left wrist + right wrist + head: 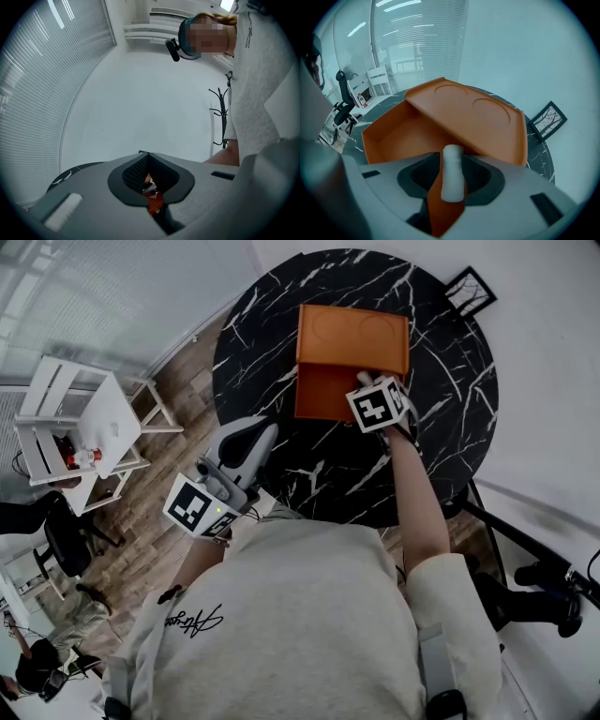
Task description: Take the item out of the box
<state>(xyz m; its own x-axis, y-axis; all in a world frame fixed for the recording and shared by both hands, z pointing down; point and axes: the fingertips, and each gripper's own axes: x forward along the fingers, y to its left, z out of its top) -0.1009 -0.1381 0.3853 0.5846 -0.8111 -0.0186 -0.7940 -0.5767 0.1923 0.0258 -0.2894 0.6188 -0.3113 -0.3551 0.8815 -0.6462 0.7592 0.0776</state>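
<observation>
An orange box stands open on the black marble table, its lid tilted up at the far side. My right gripper is at the box's near right corner. In the right gripper view the right gripper is shut on a white cylindrical item, held upright in front of the box and its lid. My left gripper hovers at the table's near left edge. Its camera faces the wall, and the left gripper has its jaws together with nothing in them.
A small framed picture lies at the table's far right edge. A white shelf cart and an office chair stand on the wooden floor to the left. A black stand leg runs along the floor on the right.
</observation>
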